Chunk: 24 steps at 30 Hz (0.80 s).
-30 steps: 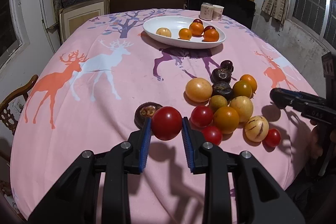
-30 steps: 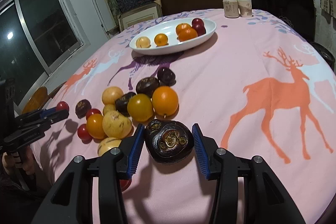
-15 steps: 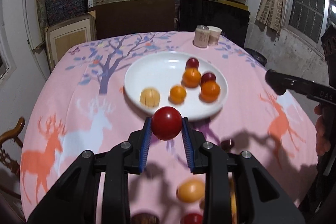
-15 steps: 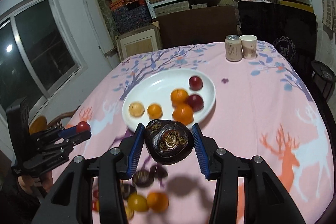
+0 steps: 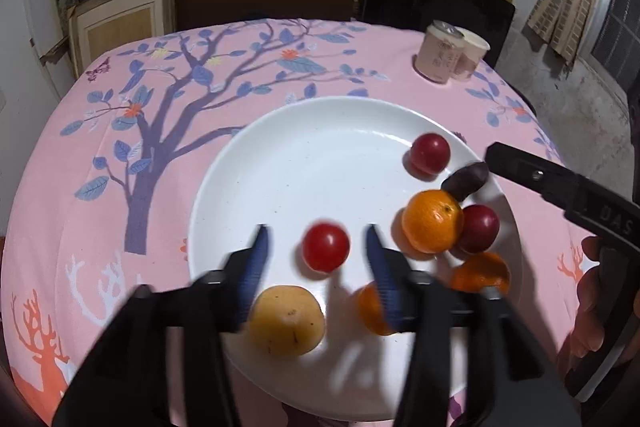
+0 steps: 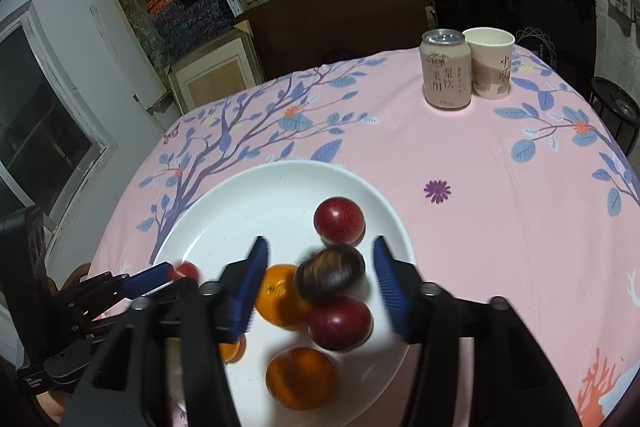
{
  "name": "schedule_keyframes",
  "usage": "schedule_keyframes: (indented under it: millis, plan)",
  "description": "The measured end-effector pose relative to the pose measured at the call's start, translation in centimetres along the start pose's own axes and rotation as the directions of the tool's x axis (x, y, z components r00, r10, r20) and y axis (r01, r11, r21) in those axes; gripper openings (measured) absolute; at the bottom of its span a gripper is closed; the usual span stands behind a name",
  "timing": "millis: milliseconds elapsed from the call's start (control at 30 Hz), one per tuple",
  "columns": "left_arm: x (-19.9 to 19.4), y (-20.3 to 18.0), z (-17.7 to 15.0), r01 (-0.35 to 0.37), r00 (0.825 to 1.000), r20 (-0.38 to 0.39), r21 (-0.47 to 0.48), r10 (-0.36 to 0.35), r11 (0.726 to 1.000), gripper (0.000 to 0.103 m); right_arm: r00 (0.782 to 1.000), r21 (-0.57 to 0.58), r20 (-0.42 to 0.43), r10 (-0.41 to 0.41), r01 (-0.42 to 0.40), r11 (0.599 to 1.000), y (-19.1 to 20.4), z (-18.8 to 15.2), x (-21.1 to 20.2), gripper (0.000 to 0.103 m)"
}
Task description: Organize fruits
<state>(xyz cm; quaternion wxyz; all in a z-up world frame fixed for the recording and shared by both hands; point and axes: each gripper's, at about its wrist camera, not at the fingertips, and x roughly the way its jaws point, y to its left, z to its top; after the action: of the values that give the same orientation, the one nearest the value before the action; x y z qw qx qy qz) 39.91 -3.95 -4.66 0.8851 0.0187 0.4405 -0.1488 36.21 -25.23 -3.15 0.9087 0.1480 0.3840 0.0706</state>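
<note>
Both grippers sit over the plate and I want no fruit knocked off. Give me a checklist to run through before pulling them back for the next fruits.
1. Left gripper released: ok. Its jaws have just been opening; the red tomato sits between the pads with gaps on both sides.
2. Right gripper released: ok. Its jaws have just been opening; the dark fruit is clear of both pads.
3. Both fruits over the white plate: ok.
4. Dark fruit at rest: cannot tell, it is blurred, on or above the orange and plum.
5. Tomato settled: cannot tell, slightly blurred.
6. Can and paper cup clear of the grippers: ok.
</note>
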Motion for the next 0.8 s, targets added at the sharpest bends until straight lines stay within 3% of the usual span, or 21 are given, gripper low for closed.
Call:
schedule_keyframes:
  millis: [133, 267, 467, 567, 800]
  plan:
    - [-3.8, 0.8, -1.1, 0.016, 0.997, 0.072, -0.021, -0.014, 1.000, 0.073, 0.999, -0.018, 0.022, 0.023, -0.022, 1.000, 0.2, -1.2, -2.8, 0.063]
    - [-7.8, 1.1, -4.1, 0.048, 0.996, 0.073, -0.021, -0.046, 0.999, 0.079, 0.999, -0.071, 0.004, 0.040, -0.040, 0.997, 1.0, -4.7, -6.8, 0.063]
    - [-13.1, 1.3, -13.0, 0.047, 0.998, 0.044, 0.046, -0.049, 0.998, 0.083, 0.998, -0.205, -0.030, 0.049, -0.054, 0.977, 2.3, -13.8, -13.0, 0.063]
    - [-14.7, 2.2, -17.8, 0.013, 0.999, 0.034, 0.050, -0.015, 0.999, 0.083, 0.997, -0.239, -0.042, 0.068, -0.076, 0.968, 2.8, -18.4, -15.3, 0.063]
    - [-15.4, 5.4, -25.1, -0.044, 0.999, -0.006, -0.032, 0.043, 0.999, 0.083, 0.993, -0.324, -0.061, 0.105, -0.119, 0.938, 4.9, -25.6, -18.0, 0.063]
